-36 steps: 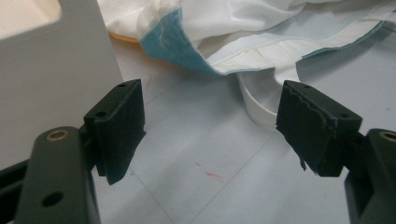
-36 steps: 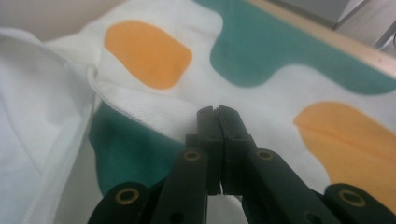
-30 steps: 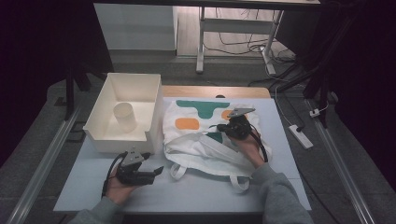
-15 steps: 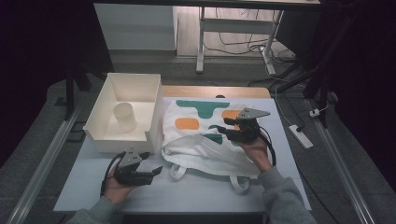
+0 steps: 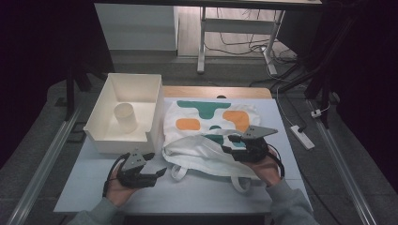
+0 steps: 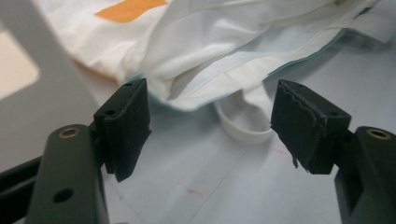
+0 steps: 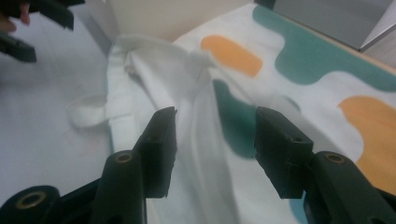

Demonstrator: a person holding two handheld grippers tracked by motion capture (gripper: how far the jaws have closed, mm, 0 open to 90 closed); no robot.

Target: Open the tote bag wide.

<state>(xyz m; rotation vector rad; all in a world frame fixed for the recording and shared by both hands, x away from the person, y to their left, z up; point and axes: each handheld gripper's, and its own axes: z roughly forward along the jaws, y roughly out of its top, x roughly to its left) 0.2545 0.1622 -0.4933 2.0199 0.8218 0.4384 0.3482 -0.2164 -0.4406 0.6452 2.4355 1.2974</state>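
1. The white tote bag [image 5: 211, 136], printed with teal and orange shapes, lies crumpled on the surface [image 5: 197, 192] beside the white tray [image 5: 124, 115].
2. No brand, label or writing can be read on it.
3. Left hand-held gripper [image 5: 157, 172]: jaws wide, nothing between them, near a bag handle [image 6: 243, 126].
4. Right hand-held gripper [image 5: 228, 146]: jaws have just been opening; they stand apart over the bag's fabric, gripping nothing.
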